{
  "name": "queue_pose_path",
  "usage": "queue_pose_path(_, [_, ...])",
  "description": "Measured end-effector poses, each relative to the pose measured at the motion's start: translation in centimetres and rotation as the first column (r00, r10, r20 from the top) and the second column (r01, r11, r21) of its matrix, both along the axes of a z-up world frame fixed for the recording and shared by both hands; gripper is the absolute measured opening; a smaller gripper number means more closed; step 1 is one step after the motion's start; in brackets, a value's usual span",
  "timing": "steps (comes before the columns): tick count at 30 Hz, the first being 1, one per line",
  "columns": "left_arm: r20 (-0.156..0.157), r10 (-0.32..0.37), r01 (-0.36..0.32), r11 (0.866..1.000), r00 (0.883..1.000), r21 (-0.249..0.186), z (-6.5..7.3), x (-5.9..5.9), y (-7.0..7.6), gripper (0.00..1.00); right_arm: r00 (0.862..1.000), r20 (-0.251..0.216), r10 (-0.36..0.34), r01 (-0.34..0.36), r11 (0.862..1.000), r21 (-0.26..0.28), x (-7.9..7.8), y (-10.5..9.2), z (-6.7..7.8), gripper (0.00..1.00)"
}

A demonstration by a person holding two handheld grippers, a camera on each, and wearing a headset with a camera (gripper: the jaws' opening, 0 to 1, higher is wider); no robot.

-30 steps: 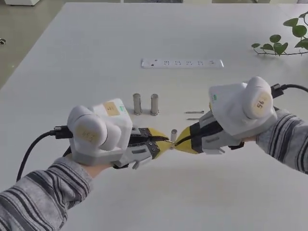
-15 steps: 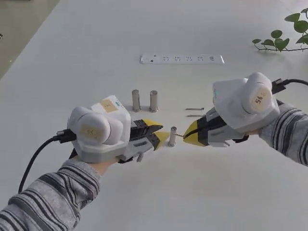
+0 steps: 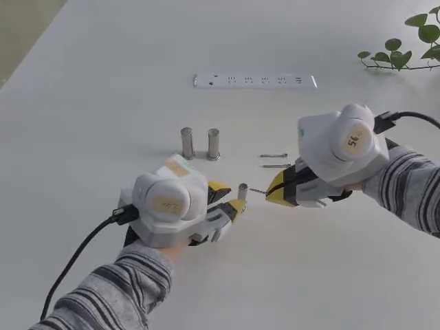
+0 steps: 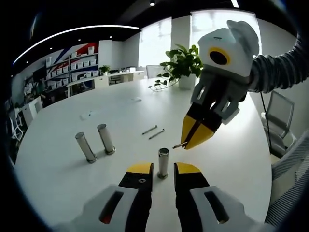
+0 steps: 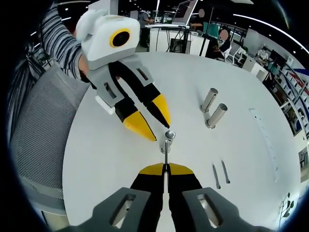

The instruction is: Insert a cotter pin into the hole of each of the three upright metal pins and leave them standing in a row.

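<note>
One upright metal pin (image 3: 242,191) stands on the white table between my two grippers. My left gripper (image 3: 230,196) is open, and in its own view that pin (image 4: 163,162) rises between the yellow tips of the left gripper (image 4: 164,169) with a gap on each side. My right gripper (image 3: 269,194) is shut on a cotter pin (image 3: 258,190), level and aimed at the pin's top, its tip a little short of it. Seen from the right gripper (image 5: 165,166), the cotter pin (image 5: 165,154) points at the pin (image 5: 167,140). Two more upright pins (image 3: 186,142) (image 3: 214,144) stand side by side farther back.
Two loose cotter pins (image 3: 273,155) (image 3: 275,166) lie on the table behind the right gripper. A white power strip (image 3: 254,81) lies across the far side. Plant leaves (image 3: 405,51) reach in at the top right. A black cable trails from each gripper.
The two grippers' tips, nearly touching a second ago, have drawn apart and the upright pin now shows between them. The left gripper has pulled back toward me. The right still holds the cotter pin.
</note>
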State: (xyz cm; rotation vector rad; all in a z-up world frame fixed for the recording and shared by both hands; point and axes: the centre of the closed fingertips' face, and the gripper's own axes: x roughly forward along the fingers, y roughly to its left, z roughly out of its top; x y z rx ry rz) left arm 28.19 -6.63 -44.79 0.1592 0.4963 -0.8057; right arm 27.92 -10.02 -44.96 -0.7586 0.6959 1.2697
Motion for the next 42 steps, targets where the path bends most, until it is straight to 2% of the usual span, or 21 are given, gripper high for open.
queue_pose_path(3, [-0.018,0.004,-0.004,1.0,1.0,0.008,-0.8,0.4,-0.2,0.13,1.0,0.0,0.006,-0.006,1.0,-0.013,0.1,0.1,-0.2,0.0])
queue_pose_path(9, [-0.033,0.015,-0.016,1.0,0.999,-0.011,-1.4,1.0,-0.4,0.12,1.0,-0.012,0.014,-0.014,1.0,-0.011,0.1,0.4,-0.1,0.0])
queue_pose_path(19, [-0.046,0.016,-0.017,1.0,0.999,-0.02,-1.9,0.7,-0.9,0.1,0.999,-0.027,0.031,-0.032,0.999,-0.029,-0.3,0.6,-0.2,0.0])
queue_pose_path(22, [-0.053,0.043,-0.044,0.999,0.998,-0.027,-2.0,0.7,-0.9,0.09,0.999,-0.027,0.032,-0.033,0.999,-0.03,-0.4,0.8,-0.3,0.0])
queue_pose_path(30, [-0.038,0.049,-0.05,0.999,0.998,-0.018,-2.0,0.9,-1.0,0.06,0.999,-0.029,0.041,-0.042,0.999,-0.035,-0.4,1.2,-0.2,0.0])
queue_pose_path(37, [0.008,0.031,-0.031,0.999,0.999,0.025,-2.0,0.6,-1.1,0.06,0.998,-0.012,0.06,-0.061,0.996,-0.059,-0.4,1.2,-0.2,0.0])
queue_pose_path(42, [0.027,0.018,-0.019,0.999,0.999,0.047,-2.0,0.6,-1.1,0.05,0.997,0.007,0.083,-0.082,0.994,-0.078,-0.5,1.2,0.0,0.0])
